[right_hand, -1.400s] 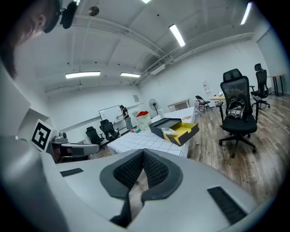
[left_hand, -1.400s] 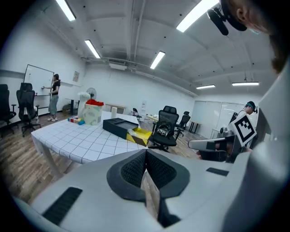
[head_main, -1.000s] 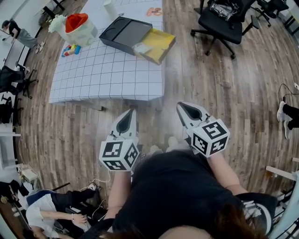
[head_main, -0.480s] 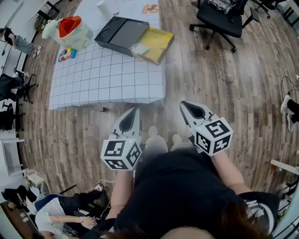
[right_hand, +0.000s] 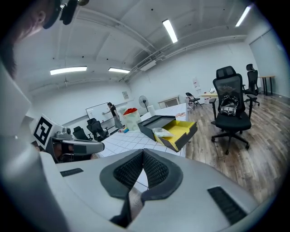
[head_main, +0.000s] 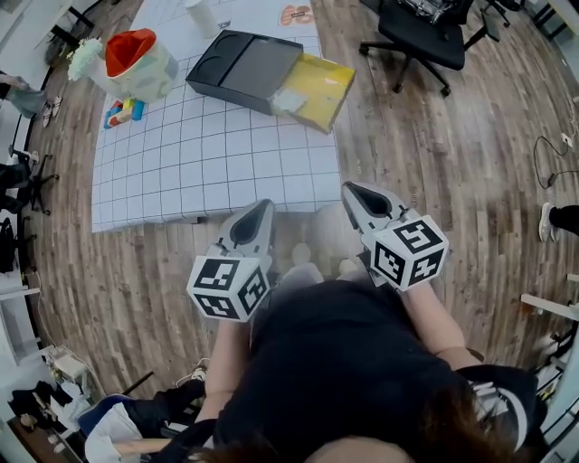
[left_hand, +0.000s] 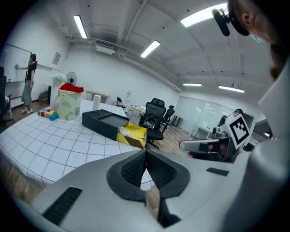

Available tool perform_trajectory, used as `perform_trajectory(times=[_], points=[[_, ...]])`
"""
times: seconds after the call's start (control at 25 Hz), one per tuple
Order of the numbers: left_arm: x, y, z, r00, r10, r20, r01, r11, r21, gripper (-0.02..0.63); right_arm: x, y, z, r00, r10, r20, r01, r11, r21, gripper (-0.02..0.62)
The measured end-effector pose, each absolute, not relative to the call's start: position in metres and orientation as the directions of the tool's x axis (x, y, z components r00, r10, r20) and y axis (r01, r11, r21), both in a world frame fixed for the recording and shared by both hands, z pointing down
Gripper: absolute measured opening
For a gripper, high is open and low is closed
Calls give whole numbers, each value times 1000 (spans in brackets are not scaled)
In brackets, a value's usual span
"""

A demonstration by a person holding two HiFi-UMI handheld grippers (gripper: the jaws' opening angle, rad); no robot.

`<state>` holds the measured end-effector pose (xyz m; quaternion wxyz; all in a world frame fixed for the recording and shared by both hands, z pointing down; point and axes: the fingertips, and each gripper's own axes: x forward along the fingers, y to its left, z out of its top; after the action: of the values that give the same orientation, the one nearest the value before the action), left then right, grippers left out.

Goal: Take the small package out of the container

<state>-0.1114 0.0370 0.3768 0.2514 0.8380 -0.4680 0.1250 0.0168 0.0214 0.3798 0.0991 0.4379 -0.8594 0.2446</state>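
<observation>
A black container [head_main: 242, 67] lies at the far side of the white gridded table [head_main: 181, 163], with its yellow drawer [head_main: 321, 83] pulled out to the right. A small pale package [head_main: 291, 99] lies in the drawer's near left corner. It also shows in the left gripper view as the package [left_hand: 124, 131] and in the right gripper view as the package [right_hand: 163, 132]. My left gripper [head_main: 262, 208] and right gripper [head_main: 349, 191] hover side by side at the table's near edge, well short of the container. Both are shut and hold nothing, pads together in the left gripper [left_hand: 146, 152] and right gripper [right_hand: 143, 151] views.
A pale bag with a red top [head_main: 136, 63] and colourful blocks [head_main: 122, 111] stand at the table's far left. A white roll [head_main: 201, 16] sits behind the container. A black office chair [head_main: 425, 36] stands on the wood floor to the right. People are at the left.
The table has come closer in the head view. Both grippers now reach its near edge; they stay shut and empty.
</observation>
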Motion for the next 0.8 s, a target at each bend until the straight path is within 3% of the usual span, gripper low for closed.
perform_trajectory(times=[0.44, 0.48, 0.56, 0.8], points=[[-160, -10, 394, 566, -689, 452, -824, -486, 291, 29, -29, -7, 384, -516, -761, 393, -855, 433, -285, 14], [-161, -14, 395, 571, -685, 452, -821, -491, 293, 37, -30, -9, 384, -509, -765, 395, -860, 428, -280, 14], [-162, -19, 398, 581, -677, 452, -814, -498, 301, 131, -32, -12, 385, -497, -769, 401, -867, 417, -274, 14], [-161, -39, 403, 592, -660, 463, -805, -513, 299, 160, -29, -29, 385, -476, -779, 407, -878, 397, -267, 14]])
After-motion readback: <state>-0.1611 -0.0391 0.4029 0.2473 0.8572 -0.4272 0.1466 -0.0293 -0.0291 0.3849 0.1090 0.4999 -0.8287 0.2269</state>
